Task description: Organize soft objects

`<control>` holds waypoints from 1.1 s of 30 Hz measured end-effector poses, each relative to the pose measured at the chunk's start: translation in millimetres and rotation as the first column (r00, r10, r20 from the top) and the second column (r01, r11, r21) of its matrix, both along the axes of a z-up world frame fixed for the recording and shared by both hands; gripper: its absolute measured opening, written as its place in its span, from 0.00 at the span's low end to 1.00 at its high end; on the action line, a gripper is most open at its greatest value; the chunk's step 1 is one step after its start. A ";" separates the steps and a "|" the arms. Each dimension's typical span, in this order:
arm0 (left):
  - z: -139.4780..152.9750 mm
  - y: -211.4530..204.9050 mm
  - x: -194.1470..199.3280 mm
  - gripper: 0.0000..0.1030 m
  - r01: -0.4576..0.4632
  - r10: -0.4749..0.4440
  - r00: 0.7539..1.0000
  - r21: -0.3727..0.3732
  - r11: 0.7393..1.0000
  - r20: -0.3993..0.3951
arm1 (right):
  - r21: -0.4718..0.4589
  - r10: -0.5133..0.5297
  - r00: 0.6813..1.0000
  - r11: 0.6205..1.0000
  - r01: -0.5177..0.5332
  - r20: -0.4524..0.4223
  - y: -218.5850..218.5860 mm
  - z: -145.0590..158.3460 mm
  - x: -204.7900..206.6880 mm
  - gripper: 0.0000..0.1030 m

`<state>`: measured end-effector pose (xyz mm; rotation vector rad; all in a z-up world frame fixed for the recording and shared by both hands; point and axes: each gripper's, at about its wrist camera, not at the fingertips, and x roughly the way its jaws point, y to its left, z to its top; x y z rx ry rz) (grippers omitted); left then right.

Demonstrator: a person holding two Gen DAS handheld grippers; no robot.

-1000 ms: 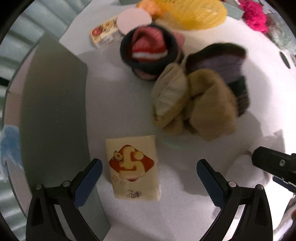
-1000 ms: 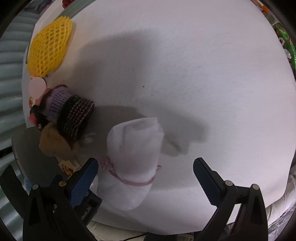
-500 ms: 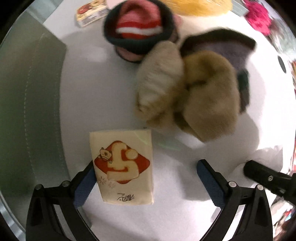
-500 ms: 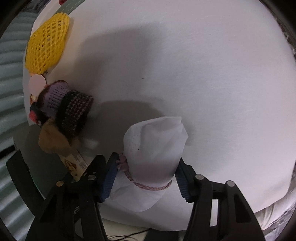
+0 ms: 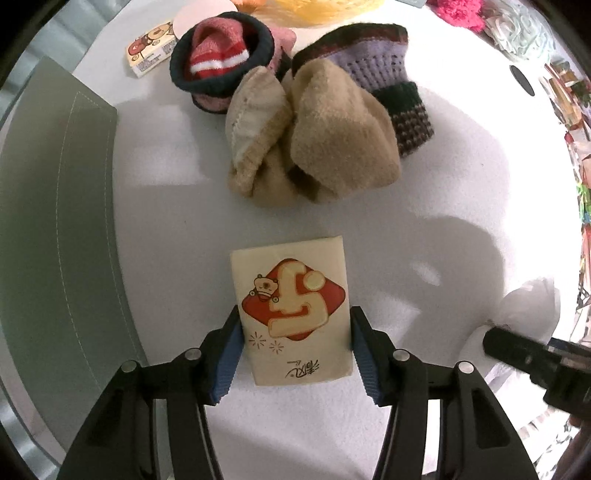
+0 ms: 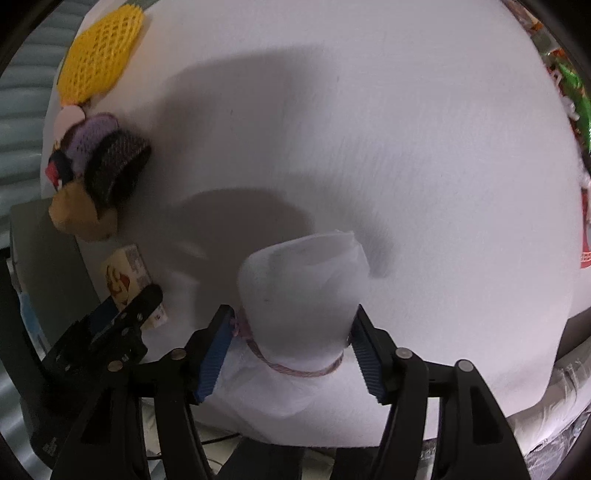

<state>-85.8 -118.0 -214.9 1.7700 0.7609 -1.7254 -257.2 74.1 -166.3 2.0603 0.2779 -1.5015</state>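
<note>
My left gripper (image 5: 295, 350) is shut on a cream tissue pack (image 5: 291, 314) with a red emblem, which lies on the white cloth. Beyond it lies a pile of soft things: tan plush pieces (image 5: 314, 140), a purple and dark knit piece (image 5: 384, 77) and a dark-rimmed knit hat with red and white inside (image 5: 221, 62). My right gripper (image 6: 291, 350) is shut on a white drawstring pouch (image 6: 299, 291) tied with a pink cord. The pouch also shows at the right edge of the left wrist view (image 5: 528, 306). The tissue pack shows in the right wrist view (image 6: 125, 277).
A grey-green mat (image 5: 55, 229) lies to the left. A small printed box (image 5: 151, 48), a pink disc (image 5: 203, 11), a yellow foam net (image 6: 99, 55) and pink fluffy yarn (image 5: 458, 11) lie at the far edge. Colourful clutter (image 5: 569, 92) lines the right side.
My left gripper has moved up to the tissue pack and closed on its sides. My right gripper has closed on the white pouch.
</note>
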 end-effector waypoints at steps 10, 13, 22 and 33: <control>-11.6 2.4 2.4 0.55 -0.001 0.001 1.000 -0.005 1.000 -0.002 | 0.043 0.032 0.999 0.999 -0.032 -0.002 -3.6 -13.1 30.5 0.71; -12.7 5.5 0.3 0.55 0.001 -0.001 1.000 -0.002 1.000 -0.004 | 0.049 0.074 0.996 0.996 -0.072 -0.052 -18.2 -14.7 34.5 0.67; 9.8 6.3 -17.1 0.61 0.026 -0.027 1.000 0.009 1.000 0.013 | 0.091 0.201 0.970 0.977 -0.190 -0.135 -44.6 -7.2 42.9 0.60; 29.8 7.2 -18.1 0.54 0.046 -0.046 0.999 0.026 0.999 -0.010 | 0.065 0.258 0.948 0.966 -0.250 -0.186 -35.2 24.2 51.8 0.56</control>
